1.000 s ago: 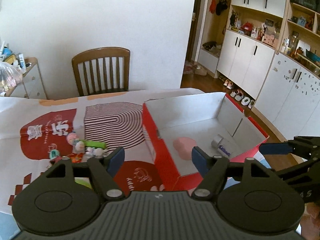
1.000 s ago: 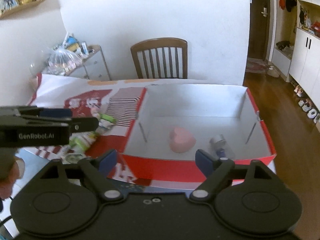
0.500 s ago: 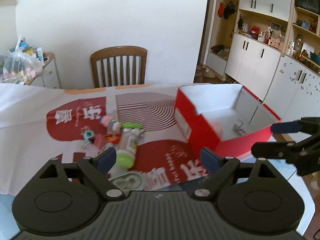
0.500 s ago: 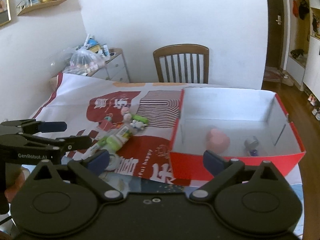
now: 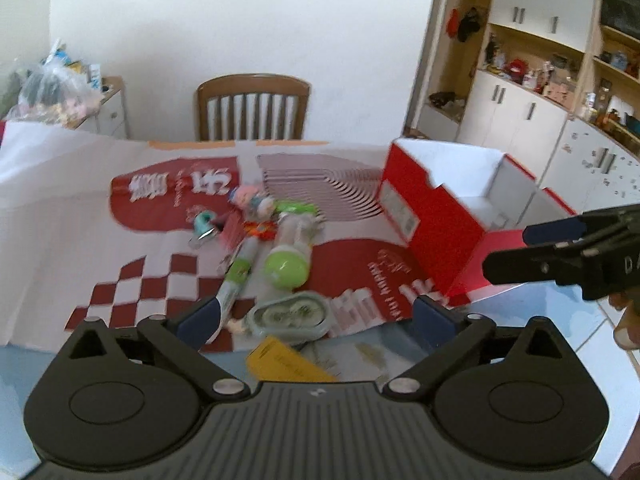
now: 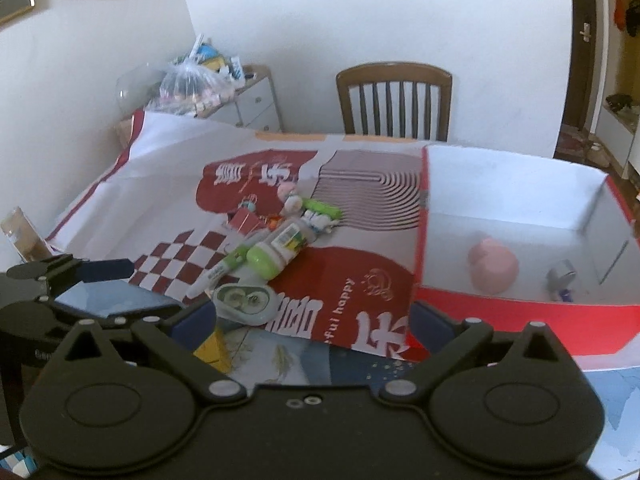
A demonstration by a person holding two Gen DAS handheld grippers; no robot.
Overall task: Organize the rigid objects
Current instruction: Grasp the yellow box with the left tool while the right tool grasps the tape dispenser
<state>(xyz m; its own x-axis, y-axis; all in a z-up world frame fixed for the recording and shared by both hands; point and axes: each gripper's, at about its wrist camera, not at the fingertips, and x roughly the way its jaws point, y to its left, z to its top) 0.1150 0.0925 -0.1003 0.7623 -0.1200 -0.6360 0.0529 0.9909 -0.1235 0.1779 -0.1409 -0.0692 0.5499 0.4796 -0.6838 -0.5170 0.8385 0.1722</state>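
Now both empty, left hand-held gripper and right hand-held gripper just opened wide; next pick: correction-tape case at tabletop's near edge, into red box.

We see a green-capped bottle lying on its side among a marker, tape dispenser and small toys; the red box holds a pink heart and a small silver item

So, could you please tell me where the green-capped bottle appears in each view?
Left wrist: green-capped bottle lies centre, cap toward the camera, left of the red box.
Right wrist: bottle sits left of centre.
Shared landmark: the wooden chair behind the table.
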